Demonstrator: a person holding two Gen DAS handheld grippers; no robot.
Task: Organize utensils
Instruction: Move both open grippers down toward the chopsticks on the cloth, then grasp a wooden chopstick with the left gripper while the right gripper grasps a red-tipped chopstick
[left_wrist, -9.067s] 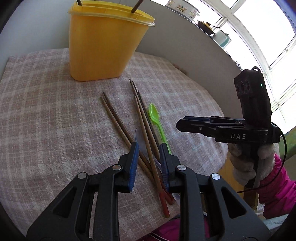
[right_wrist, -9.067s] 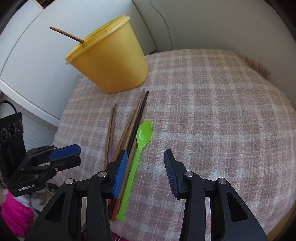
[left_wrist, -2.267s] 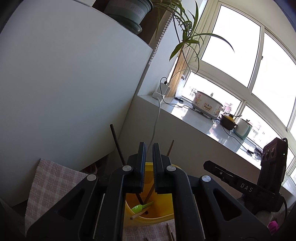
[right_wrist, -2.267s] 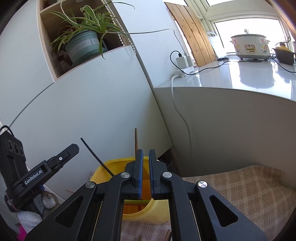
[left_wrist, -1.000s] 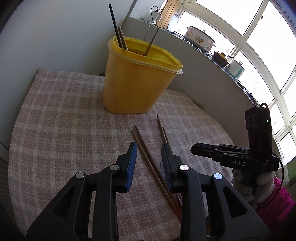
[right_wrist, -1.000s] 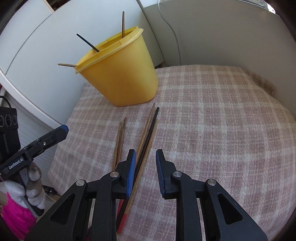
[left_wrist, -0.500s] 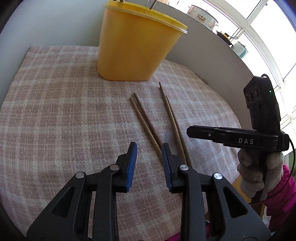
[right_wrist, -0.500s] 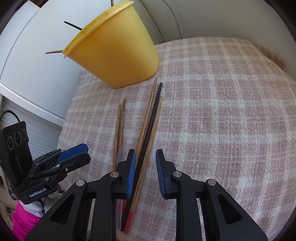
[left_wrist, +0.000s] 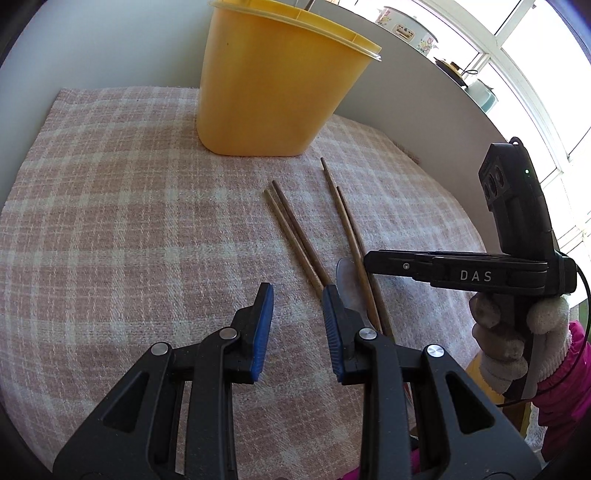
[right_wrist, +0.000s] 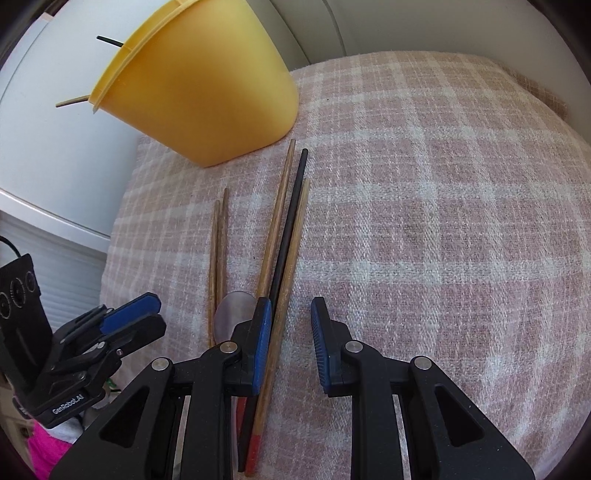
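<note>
A yellow container (left_wrist: 280, 85) stands at the far side of a pink checked cloth (left_wrist: 110, 221). In front of it lie two pairs of wooden chopsticks (left_wrist: 295, 236) and a clear spoon (left_wrist: 347, 280). My left gripper (left_wrist: 297, 295) hovers open just left of the spoon, with nothing between its fingers. In the right wrist view the container (right_wrist: 199, 85) leans at top left with chopstick ends poking out. My right gripper (right_wrist: 290, 314) is open low over the black chopstick (right_wrist: 291, 221) and its wooden neighbours; the clear spoon (right_wrist: 232, 314) lies left of it.
A gloved hand (left_wrist: 517, 332) with a pink sleeve holds the right gripper (left_wrist: 406, 264) at the cloth's right edge. White walls close in behind the container. A windowsill with pots (left_wrist: 406, 26) runs along the back right. The cloth (right_wrist: 443, 221) is bare on the right.
Both grippers have sunk toward the cloth and tipped further down, so the chopsticks look closer and the container has slid to the top of each view. Jaw gaps look unchanged.
</note>
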